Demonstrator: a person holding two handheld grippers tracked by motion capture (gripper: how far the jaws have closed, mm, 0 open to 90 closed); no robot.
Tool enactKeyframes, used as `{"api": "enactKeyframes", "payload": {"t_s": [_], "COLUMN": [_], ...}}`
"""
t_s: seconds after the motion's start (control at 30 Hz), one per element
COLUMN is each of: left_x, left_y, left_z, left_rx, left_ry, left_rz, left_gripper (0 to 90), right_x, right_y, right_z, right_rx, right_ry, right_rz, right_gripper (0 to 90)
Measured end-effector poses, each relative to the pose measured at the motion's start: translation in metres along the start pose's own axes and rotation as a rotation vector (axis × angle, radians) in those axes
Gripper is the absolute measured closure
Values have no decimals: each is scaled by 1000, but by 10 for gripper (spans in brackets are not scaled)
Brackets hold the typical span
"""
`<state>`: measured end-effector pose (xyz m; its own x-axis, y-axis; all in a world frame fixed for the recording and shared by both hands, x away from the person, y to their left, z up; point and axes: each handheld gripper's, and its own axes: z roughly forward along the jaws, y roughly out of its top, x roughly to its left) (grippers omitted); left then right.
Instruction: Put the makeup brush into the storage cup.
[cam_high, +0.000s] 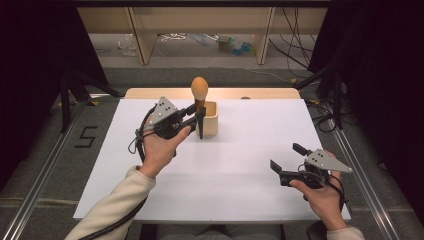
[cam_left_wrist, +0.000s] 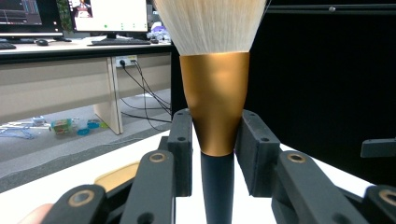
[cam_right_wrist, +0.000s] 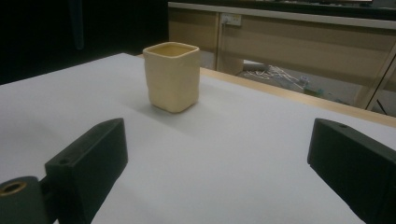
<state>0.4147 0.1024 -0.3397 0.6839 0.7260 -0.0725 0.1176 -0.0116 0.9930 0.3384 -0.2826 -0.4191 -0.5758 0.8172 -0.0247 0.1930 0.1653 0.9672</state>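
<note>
Gripped at its gold collar by the left gripper (cam_high: 196, 118), the makeup brush (cam_high: 199, 102) stands upright, bristles up, black handle pointing down at the tabletop (cam_high: 240, 160) just in front of the cream cup (cam_high: 212, 119). Keeping it vertical while lifting over the rim should seat it cleanly. Well apart, the right gripper (cam_high: 289, 161) rests spread and empty.

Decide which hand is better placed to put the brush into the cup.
Left: its gripper already clamps the brush upright beside the cup. The right gripper is open, farther off.
</note>
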Motion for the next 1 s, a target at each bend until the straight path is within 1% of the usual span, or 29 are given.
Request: {"api": "enactKeyframes", "payload": {"t_s": [0.13, 0.2, 0.3, 0.47, 0.57, 0.7, 0.8, 0.97, 1.0], "left_x": [1, 3, 3, 4, 5, 7, 7, 9, 9], "left_y": [1, 2, 2, 2, 3, 4, 4, 5, 5], "left_z": [1, 1, 2, 5, 6, 7, 8, 9, 9], "left_rx": [-5, -5, -6, -4, -2, -3, -7, -7, -8], "left_ry": [2, 0, 5, 4, 7, 8, 9, 10, 11], "left_rz": [-2, 7, -4, 1, -3, 4, -4, -1, -7], "left_gripper": [685, 685, 685, 685, 686, 685, 686, 685, 685], "right_x": [0, 0, 0, 0, 0, 0, 0, 0, 0], "right_y": [0, 0, 0, 0, 0, 0, 0, 0, 0], "right_z": [0, 0, 0, 0, 0, 0, 0, 0, 0], "right_rx": [3, 2, 1, 2, 0, 0, 0, -1, 1], "right_ry": [1, 1, 1, 3, 0, 0, 0, 0, 1], "right_rz": [2, -1, -2, 0, 1, 1, 1, 1, 3], "right_gripper": [60, 60, 60, 61, 61, 61, 61, 61, 61]}}
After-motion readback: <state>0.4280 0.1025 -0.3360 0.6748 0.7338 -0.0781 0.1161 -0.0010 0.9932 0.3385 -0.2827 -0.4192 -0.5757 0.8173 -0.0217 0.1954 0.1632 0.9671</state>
